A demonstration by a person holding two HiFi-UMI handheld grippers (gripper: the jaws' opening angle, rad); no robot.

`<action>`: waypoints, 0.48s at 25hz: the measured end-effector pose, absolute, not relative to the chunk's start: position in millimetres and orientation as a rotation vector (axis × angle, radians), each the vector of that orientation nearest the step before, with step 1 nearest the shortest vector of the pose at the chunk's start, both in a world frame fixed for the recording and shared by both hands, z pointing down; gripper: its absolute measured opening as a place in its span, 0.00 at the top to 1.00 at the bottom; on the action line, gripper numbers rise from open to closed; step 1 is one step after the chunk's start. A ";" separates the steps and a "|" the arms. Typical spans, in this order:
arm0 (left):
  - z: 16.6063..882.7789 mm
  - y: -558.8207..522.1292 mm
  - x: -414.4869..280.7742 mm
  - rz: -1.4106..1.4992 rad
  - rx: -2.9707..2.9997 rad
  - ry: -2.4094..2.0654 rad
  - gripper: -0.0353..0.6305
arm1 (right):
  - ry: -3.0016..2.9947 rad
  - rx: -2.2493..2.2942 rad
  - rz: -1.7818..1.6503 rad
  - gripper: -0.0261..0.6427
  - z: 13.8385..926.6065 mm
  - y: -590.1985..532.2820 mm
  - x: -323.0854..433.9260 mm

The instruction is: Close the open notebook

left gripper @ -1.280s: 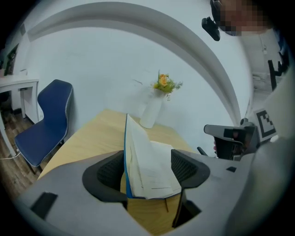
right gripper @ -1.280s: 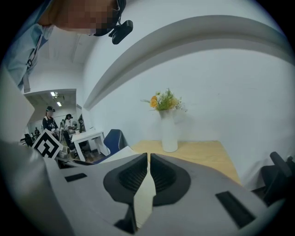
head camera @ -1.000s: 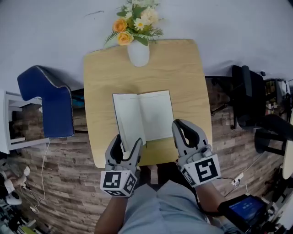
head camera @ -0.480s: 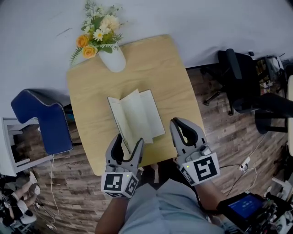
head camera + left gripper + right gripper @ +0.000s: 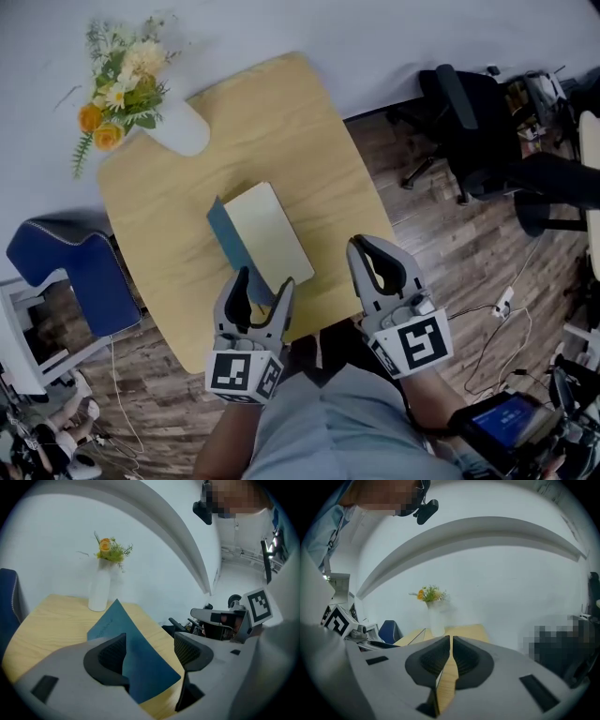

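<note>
The left gripper has its jaws spread. The notebook slants up between them, blue cover showing, nearer the left-hand jaw. The right gripper is pressed together on nothing, low and right of centre in the head view. There the notebook sits mid-frame on the wooden table. A white vase of flowers stands upper left, well apart.

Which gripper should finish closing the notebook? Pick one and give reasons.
Left. The left gripper has its open jaws round the raised blue cover of the notebook, so it could push it down. The right gripper is shut, empty and off to the side.
</note>
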State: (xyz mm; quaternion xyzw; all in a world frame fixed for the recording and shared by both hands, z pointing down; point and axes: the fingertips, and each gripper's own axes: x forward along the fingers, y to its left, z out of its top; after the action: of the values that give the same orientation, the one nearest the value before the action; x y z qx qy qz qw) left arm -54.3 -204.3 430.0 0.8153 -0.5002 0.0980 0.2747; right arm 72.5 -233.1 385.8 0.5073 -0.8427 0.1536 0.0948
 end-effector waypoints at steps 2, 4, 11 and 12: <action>437.9 -209.4 -44.9 0.279 2.192 -1.324 0.45 | -2.478 1.518 0.477 0.89 393.4 -235.3 82.7; 445.5 -213.4 -36.3 0.299 2.191 -1.308 0.45 | -2.460 1.532 0.499 0.89 400.3 -236.8 92.4; 479.5 -227.2 -7.0 0.370 2.178 -1.246 0.45 | -2.407 1.556 0.570 0.89 430.4 -245.2 121.8; 485.2 -230.3 -3.4 0.382 2.176 -1.236 0.45 | -2.398 1.558 0.583 0.89 435.9 -247.3 125.0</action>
State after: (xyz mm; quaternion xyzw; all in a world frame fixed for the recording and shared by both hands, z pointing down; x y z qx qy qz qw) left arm -3.4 -230.3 485.2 0.8199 -0.4656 0.1440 0.3002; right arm 125.0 -247.3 435.9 0.5306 -0.8165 0.1984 0.1113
